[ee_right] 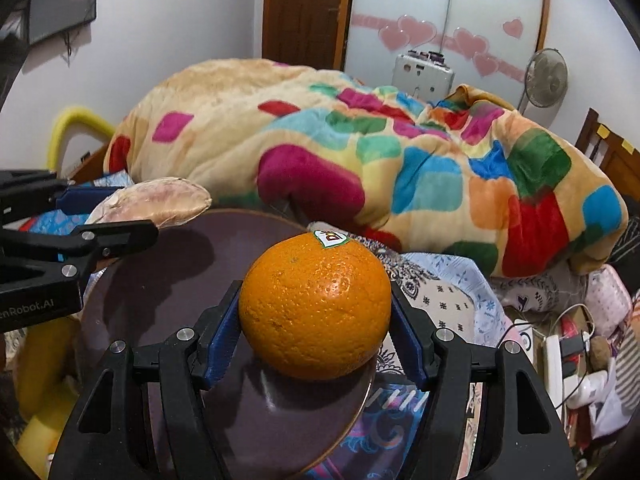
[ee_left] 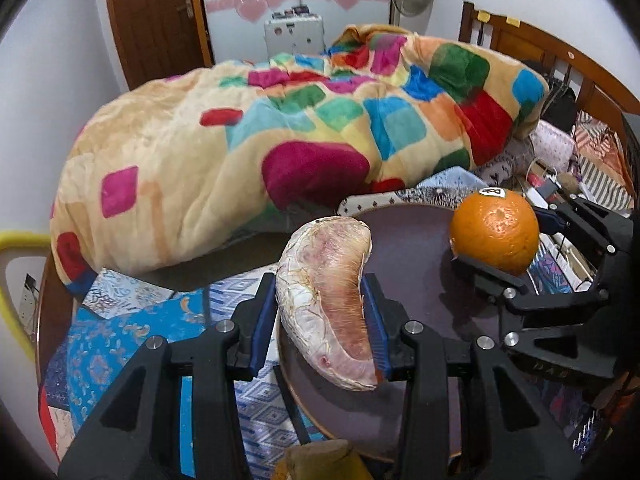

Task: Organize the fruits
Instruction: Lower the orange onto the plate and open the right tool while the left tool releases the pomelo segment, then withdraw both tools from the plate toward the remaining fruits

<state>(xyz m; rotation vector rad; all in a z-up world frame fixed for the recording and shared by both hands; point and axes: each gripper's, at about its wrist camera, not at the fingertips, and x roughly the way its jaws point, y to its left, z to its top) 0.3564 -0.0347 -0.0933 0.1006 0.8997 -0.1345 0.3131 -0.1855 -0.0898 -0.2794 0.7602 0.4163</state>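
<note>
Left wrist view shows your left gripper (ee_left: 324,320) clamping the pomelo segment (ee_left: 326,300) and your right gripper (ee_right: 316,332) gripping the orange (ee_right: 315,306) above the dark plate (ee_left: 420,272); lower both gently, then release.

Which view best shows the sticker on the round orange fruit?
The right wrist view: the white sticker sits near, facing the camera on top of the round orange fruit, its printed letters partly visible. In the left wrist view the sticker is small, edge-on and unreadable.
</note>
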